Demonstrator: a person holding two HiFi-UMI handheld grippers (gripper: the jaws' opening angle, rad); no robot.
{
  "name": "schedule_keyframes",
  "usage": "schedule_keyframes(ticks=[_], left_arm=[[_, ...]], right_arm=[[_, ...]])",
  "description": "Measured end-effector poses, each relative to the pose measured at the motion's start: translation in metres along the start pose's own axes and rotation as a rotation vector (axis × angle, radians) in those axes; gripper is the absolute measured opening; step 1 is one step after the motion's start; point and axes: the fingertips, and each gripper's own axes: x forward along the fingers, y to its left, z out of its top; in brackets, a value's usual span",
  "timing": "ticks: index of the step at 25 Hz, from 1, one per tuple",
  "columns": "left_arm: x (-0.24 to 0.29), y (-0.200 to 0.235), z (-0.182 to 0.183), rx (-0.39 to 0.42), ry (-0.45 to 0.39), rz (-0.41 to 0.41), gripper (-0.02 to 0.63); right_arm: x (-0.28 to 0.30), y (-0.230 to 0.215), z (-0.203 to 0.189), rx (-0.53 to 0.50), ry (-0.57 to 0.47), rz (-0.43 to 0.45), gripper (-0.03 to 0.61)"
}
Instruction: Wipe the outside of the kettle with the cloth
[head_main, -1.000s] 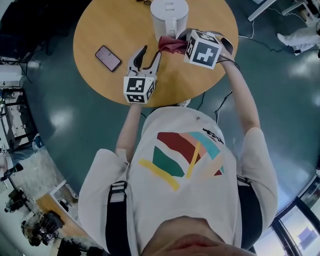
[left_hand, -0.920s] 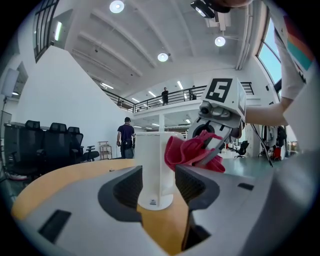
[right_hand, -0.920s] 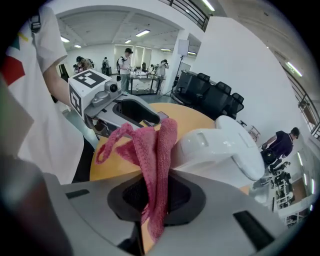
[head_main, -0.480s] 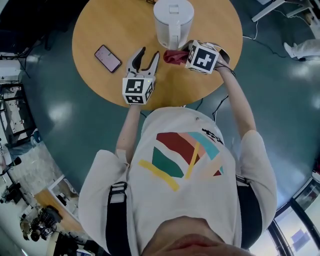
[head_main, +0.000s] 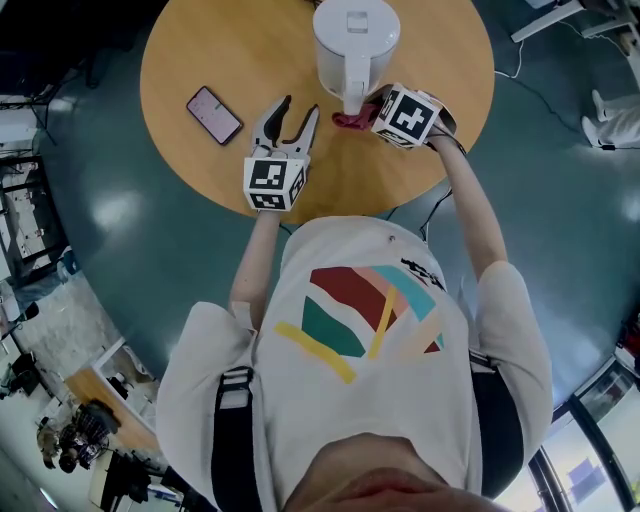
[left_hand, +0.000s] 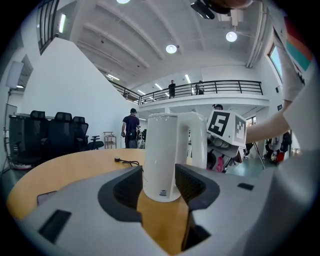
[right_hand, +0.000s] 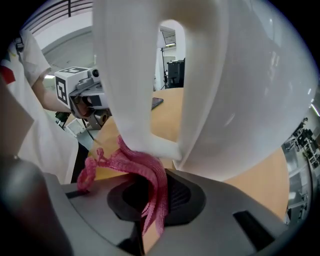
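Rubbing low on the kettle (head_main: 355, 40) handle, the right gripper (right_hand: 150, 195) pinches the cloth (right_hand: 135, 160). The left gripper (head_main: 298, 105) hangs wide apart, empty. Next, I think, rub the sides.

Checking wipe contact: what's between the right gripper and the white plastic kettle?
The pink mesh cloth, clamped in the right gripper, bunches against the handle foot of the white plastic kettle. The right gripper view shows it best.

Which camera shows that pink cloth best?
The right gripper view: the cloth is close up, pinched in the right claw and pressed against the kettle. The head view shows only a small red patch beside the kettle; the left gripper view, a pink sliver.
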Motion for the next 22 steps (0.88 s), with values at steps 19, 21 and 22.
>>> schedule_keyframes(ticks=[19, 21, 22], left_arm=[[0.001, -0.018, -0.01, 0.046, 0.056, -0.072, 0.235], [0.001, -0.024, -0.009, 0.052, 0.056, -0.084, 0.235], [0.001, -0.025, -0.009, 0.054, 0.057, -0.088, 0.235]], right_arm=[[0.028, -0.032, -0.008, 0.367, -0.137, -0.091, 0.038], [0.029, -0.034, -0.01, 0.416, -0.157, -0.11, 0.039], [0.029, -0.034, -0.01, 0.431, -0.165, -0.12, 0.039]])
